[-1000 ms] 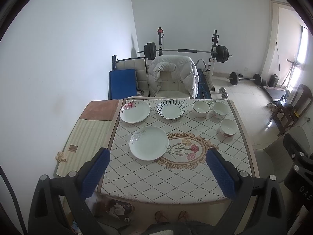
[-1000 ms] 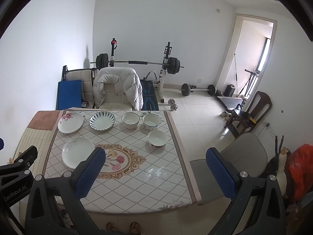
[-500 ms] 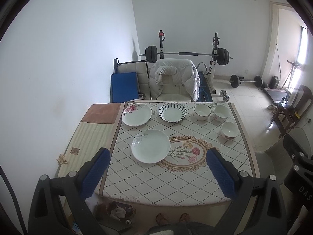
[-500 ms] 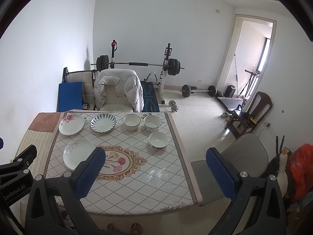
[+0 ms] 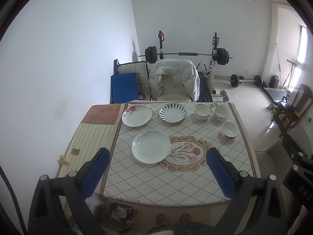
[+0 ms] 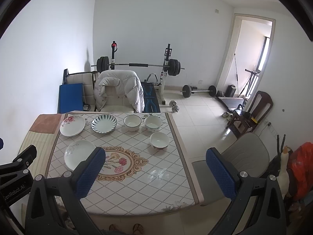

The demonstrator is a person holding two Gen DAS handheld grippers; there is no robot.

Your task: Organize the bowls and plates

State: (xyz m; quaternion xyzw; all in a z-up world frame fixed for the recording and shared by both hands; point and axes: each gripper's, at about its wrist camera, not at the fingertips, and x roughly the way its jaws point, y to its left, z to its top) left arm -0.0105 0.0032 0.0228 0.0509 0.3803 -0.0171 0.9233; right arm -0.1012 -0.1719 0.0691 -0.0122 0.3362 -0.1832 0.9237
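Note:
On the patterned table [image 5: 156, 186] lie three plates: a white plate [image 5: 151, 146] near the middle, a rose-patterned plate [image 5: 137, 115] at the far left, and a blue-striped plate [image 5: 172, 113] beside it. Three bowls stand at the far right: a blue-rimmed bowl [image 5: 202, 112], a white bowl [image 5: 221, 113] and a flowered bowl [image 5: 229, 130]. My left gripper [image 5: 156, 168] is open and empty, high above the table's near edge. My right gripper [image 6: 154, 169] is open and empty, high over the table's right side [image 6: 137, 176]; the plates [image 6: 79, 154] and bowls [image 6: 159, 140] lie ahead.
A chair with a white jacket [image 5: 174, 80] stands behind the table. A striped mat [image 5: 92, 137] lies to the left against the wall. A grey chair [image 6: 238, 156] stands to the right. A barbell rack [image 5: 185, 54] and dumbbells are at the back.
Both grippers have drawn back and risen a little, so the table sits slightly farther and lower in both views. The dishes have not moved.

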